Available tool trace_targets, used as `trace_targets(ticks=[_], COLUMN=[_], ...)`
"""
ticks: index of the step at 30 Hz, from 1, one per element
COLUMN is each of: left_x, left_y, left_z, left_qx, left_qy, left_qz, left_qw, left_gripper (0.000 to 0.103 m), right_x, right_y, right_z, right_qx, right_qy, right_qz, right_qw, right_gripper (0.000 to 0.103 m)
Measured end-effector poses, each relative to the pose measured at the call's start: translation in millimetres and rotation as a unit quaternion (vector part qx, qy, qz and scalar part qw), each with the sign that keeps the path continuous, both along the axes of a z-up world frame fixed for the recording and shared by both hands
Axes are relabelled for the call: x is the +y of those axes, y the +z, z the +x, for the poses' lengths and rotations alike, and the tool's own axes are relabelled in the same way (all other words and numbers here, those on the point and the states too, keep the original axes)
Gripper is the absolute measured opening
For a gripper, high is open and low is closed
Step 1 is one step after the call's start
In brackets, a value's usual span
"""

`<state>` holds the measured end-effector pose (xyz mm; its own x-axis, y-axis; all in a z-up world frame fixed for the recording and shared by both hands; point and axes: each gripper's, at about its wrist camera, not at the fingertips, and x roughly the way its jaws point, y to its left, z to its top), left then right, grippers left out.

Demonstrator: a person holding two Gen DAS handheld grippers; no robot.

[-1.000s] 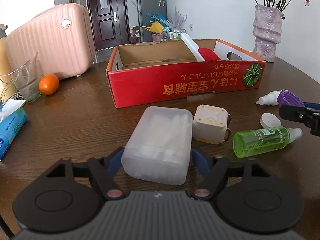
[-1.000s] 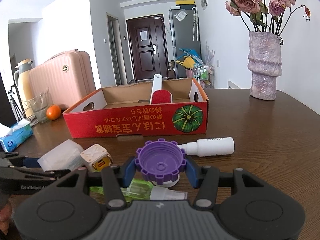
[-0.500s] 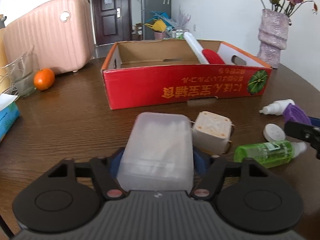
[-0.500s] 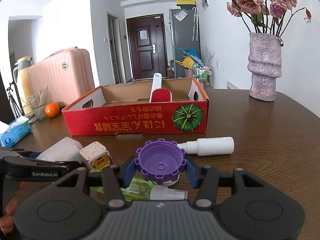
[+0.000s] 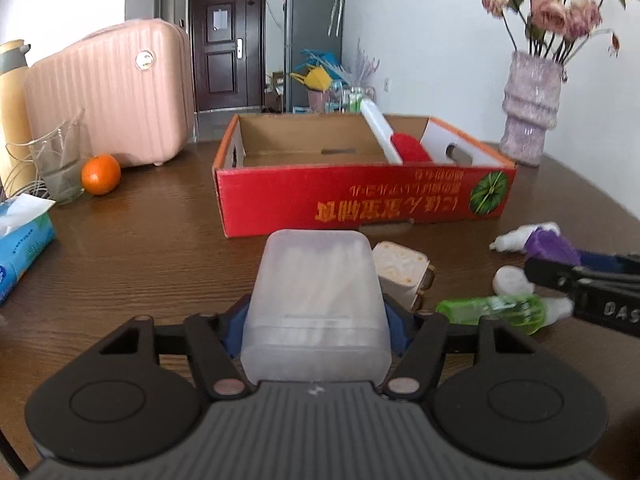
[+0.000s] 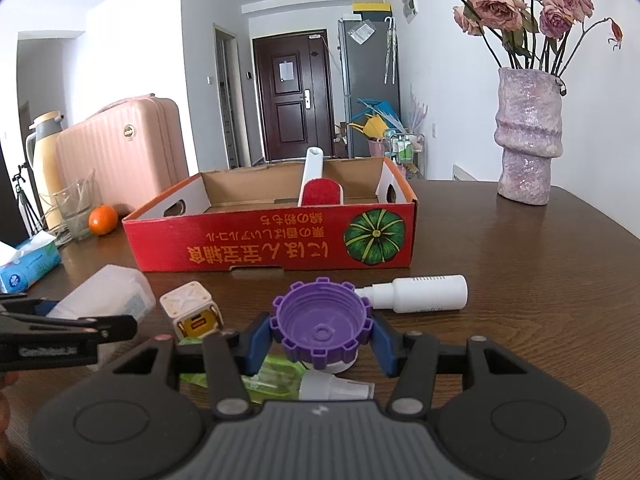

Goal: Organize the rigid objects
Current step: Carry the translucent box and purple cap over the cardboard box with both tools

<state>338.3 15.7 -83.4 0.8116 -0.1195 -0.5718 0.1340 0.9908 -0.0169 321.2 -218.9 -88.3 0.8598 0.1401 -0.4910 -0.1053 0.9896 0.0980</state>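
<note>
My left gripper is shut on a frosted translucent plastic box and holds it above the table, in front of the red cardboard box. My right gripper is shut on a purple ridged cap, held above the table. The red cardboard box holds a white-handled red brush. A cream cube, a green spray bottle, a white cap and a white bottle lie on the table in front of it.
A pink suitcase, a glass, an orange and a blue tissue pack stand at the left. A purple vase of dried roses stands at the back right. The table is dark wood.
My left gripper has lifted the plastic box off the table and raised it, so the cardboard box's inside now shows more. My right gripper has risen slightly with the purple cap.
</note>
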Motion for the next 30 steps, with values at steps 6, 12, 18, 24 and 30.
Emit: trace_targets(ticks=[6, 12, 18, 24, 30], left_x=[5.6, 2.0, -5.8, -11.1, -7.5], left_y=[25.2, 50.8, 63.3, 71.0, 71.1], left_z=[-14.7, -21.8, -16.7, -6.1, 7.1], left_qx=[-0.031, -0.064, -0.075, -0.084, -0.085], left_qy=[0.017, 0.015, 0.015, 0.018, 0.032], left_qz=[-0.017, -0.027, -0.030, -0.032, -0.040], left_qw=[0.9992, 0.9975, 0.9966, 0.9957, 0.9951], left_gripper=[0.067, 0.067, 0.067, 0.067, 0.067], right_x=[4.1, 6.3, 6.5, 8.0, 13.5], right_y=[14.0, 30.6, 44.5, 59.9, 65.7], right_z=[-7.9, -11.6, -8.7, 0.5, 13.0], right_qx=[-0.019, -0.036, -0.049, -0.066, -0.075], right_qy=[0.015, 0.024, 0.024, 0.025, 0.028], right_qz=[0.001, 0.002, -0.002, -0.004, -0.001], right_qw=[1.000, 0.999, 0.999, 0.997, 0.997], right_gripper=[0.052, 0.052, 0.052, 0.052, 0.052])
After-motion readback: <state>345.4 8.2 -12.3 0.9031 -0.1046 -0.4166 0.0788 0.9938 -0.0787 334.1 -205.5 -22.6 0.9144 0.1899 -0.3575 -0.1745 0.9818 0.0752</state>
